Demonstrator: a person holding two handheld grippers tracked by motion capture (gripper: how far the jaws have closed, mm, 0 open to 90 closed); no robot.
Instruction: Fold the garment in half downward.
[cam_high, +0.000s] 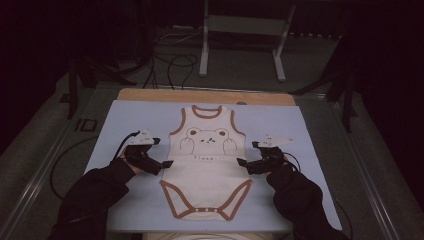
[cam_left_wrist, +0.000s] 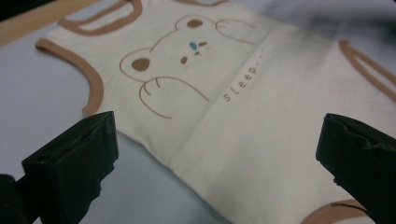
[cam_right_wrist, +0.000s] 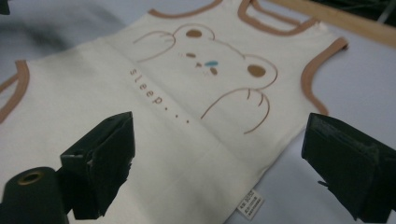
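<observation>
Both tongs, left (cam_high: 166, 152) and right (cam_high: 248, 154), gape wide beside the baby suit (cam_high: 206, 165) mid-counter; next, pinch its sides.

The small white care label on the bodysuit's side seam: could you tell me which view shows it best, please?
The right gripper view: the care label lies close and sharp. The high view gives the whole bodysuit, the left gripper view its printed front.
</observation>
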